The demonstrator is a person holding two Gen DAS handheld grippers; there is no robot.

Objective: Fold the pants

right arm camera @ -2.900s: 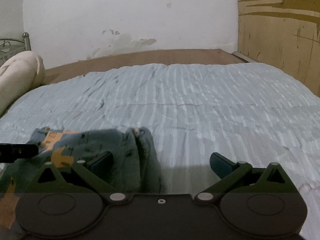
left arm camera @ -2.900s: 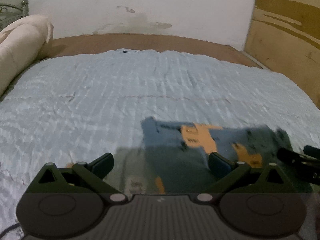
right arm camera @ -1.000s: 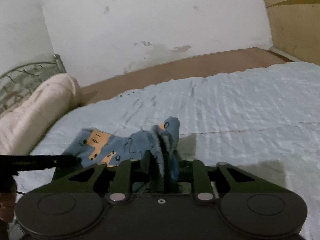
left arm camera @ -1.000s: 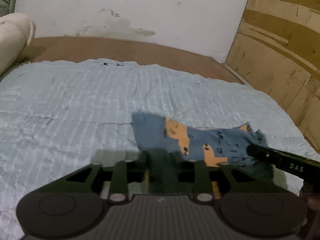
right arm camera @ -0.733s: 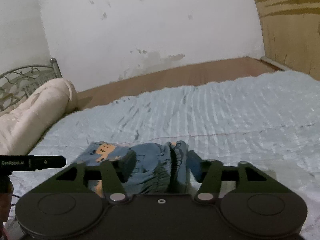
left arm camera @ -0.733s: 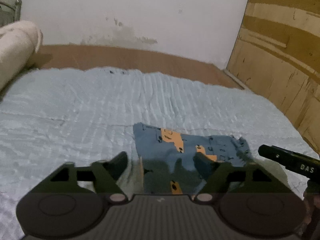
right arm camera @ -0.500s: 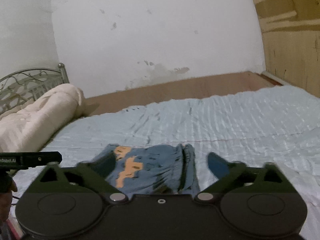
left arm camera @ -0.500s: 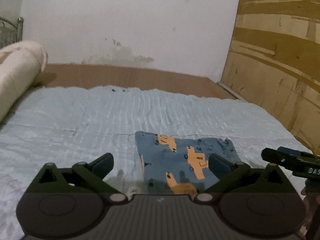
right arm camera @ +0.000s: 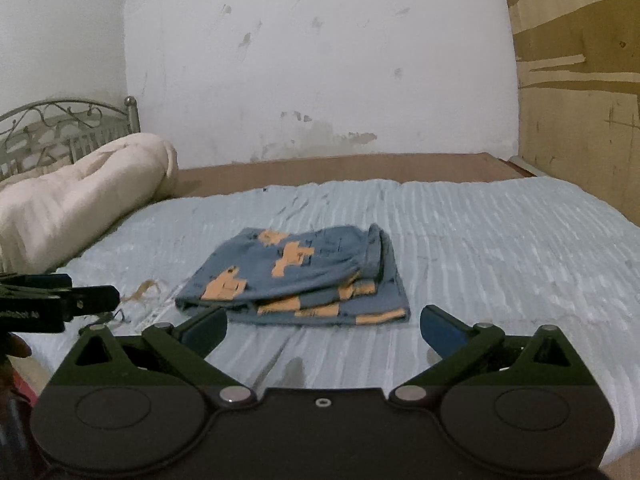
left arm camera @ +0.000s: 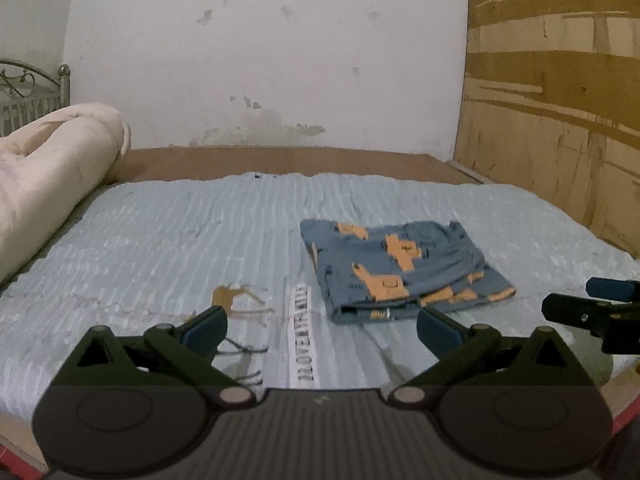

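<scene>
Pants (left arm camera: 400, 268) (right arm camera: 304, 276): blue w/ orange blocky print, folded into a compact stack of several layers, lying flat on the bed. Layer edges visible at near side in right wrist view; bunched waistband-like edge at far right of stack. Nothing touching them.

Bed cover (left arm camera: 160, 240) (right arm camera: 500, 240): light blue, ribbed texture. Pants sit approx mid-bed, toward right in left wrist view. Just left of pants on cover: a white printed label strip (left arm camera: 302, 340), text not legible, and a small tan frayed scrap w/ loose threads (left arm camera: 230, 296) (right arm camera: 144, 290).

Left tongs (left arm camera: 320, 326): released, fingers spread wide, blue pads (left arm camera: 206, 324) showing; held near edge of bed, short of pants, no contact. Also seen at left edge of right wrist view (right arm camera: 86, 294).

Right tongs (right arm camera: 322, 326): released, fingers wide apart, pads clear of the cloth; stack lies just beyond the gap. Seen at right edge of left wrist view (left arm camera: 592, 304).

Surroundings: rolled cream bedding (left arm camera: 44, 176) (right arm camera: 80, 200) along left side of bed; brown bed-frame board (left arm camera: 280, 160) at far end; metal headboard scrollwork (right arm camera: 60, 124) behind roll; stained white wall (left arm camera: 260, 60); plywood panel (left arm camera: 560, 120) on right.
</scene>
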